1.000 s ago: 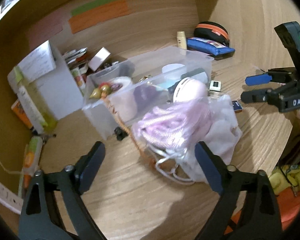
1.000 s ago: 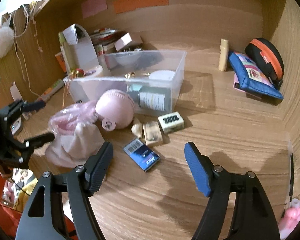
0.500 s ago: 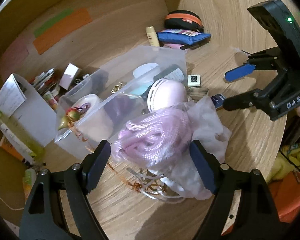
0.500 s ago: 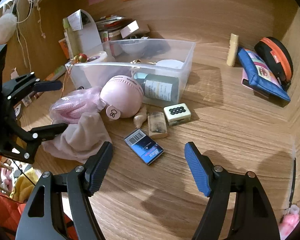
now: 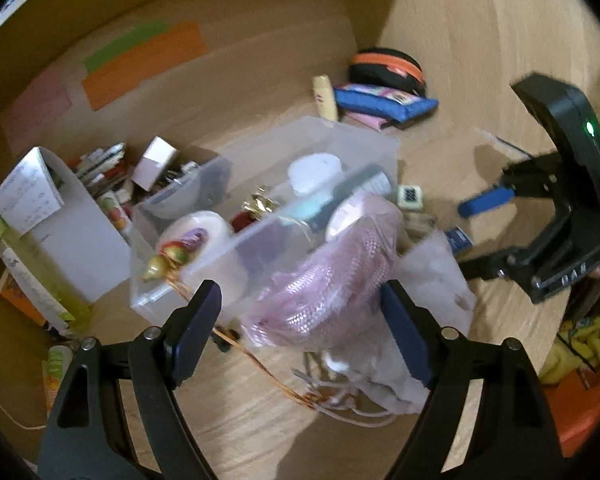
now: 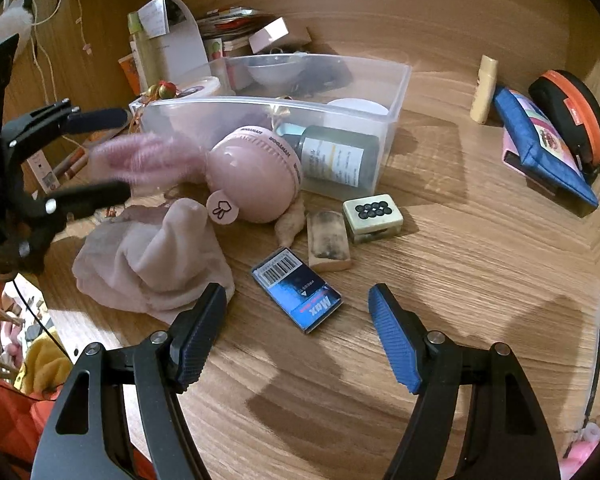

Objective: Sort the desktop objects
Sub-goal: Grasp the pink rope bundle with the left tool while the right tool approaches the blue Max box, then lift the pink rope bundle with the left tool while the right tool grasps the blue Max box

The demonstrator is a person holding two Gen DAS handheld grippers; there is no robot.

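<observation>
The left gripper (image 5: 300, 320) had the pink rope bundle (image 5: 332, 280) between its widely spread jaws — blur hid whether the pads truly pressed it. Ahead of those fingers sat the clear plastic bin (image 6: 396, 92), already crowded. The right gripper (image 6: 296, 336) hung with jaws apart and empty, the blue Max staple box (image 6: 296, 292) just beyond its tips. The risk: trailing white cord (image 5: 352, 404) and orange string (image 5: 260, 364) could snag, dragging the pale cloth (image 6: 152, 260) along.

The left tool (image 5: 300, 320) has closed in around the pink rope bundle (image 5: 332, 280), now raised off the desk (image 6: 480, 280).
</observation>
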